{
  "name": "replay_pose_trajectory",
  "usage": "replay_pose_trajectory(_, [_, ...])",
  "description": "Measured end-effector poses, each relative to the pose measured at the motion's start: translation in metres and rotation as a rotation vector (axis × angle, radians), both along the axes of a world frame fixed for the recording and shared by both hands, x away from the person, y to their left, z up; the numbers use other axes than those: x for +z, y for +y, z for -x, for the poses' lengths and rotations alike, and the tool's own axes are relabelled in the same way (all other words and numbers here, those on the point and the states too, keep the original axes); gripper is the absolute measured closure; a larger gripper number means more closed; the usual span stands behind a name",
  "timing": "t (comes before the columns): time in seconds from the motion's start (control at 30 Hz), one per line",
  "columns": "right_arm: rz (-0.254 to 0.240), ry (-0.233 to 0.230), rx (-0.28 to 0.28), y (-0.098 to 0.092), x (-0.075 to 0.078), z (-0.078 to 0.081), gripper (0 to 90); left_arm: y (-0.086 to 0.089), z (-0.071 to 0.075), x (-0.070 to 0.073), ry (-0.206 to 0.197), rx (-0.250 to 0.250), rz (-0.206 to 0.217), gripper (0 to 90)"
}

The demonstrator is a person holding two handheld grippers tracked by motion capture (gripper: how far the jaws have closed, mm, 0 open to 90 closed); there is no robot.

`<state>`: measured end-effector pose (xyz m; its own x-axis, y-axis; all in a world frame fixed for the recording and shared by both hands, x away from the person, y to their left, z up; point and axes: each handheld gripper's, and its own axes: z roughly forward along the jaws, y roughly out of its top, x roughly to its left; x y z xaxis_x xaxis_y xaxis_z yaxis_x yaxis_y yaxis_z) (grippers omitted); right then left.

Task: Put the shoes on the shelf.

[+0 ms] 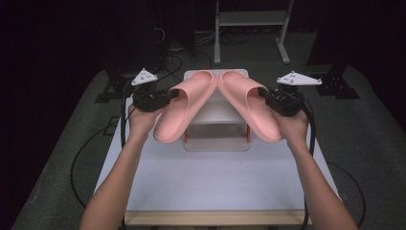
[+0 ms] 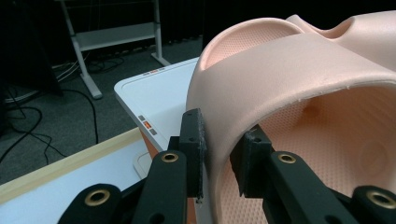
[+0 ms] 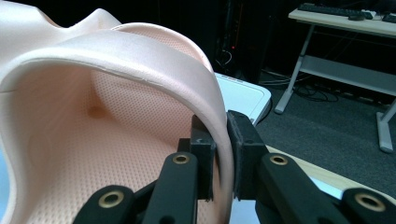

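Standing on the table [image 1: 215,182], a white rack [image 1: 218,132] sits below two raised pink slides whose toes meet. Left slide [image 1: 184,108] hangs from the left gripper [image 1: 168,97], clamped on its strap edge. Right slide [image 1: 249,108] hangs likewise from the right gripper [image 1: 265,97].

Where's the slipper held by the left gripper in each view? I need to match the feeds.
High view: left slipper, left of centre, toe against the other.
Left gripper view: strap fills the right.
Right gripper view: far toe, top left.
Shared landmark: white box.
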<state>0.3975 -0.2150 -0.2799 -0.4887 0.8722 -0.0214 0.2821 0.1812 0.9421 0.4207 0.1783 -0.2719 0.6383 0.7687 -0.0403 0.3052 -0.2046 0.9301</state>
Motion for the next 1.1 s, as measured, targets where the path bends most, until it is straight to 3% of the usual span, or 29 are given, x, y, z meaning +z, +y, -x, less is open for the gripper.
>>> replay_pose_trajectory(0.27, [-0.001,-0.001,-0.013,0.005,0.001,-0.012,80.8,0.0,-0.012,0.003,0.011,0.022,-0.001,75.2])
replay_pose_trajectory(1.1, [-0.014,0.059,-0.059,0.009,-0.003,-0.048,78.7,-0.01,-0.046,-0.005,0.066,0.065,-0.01,74.2])
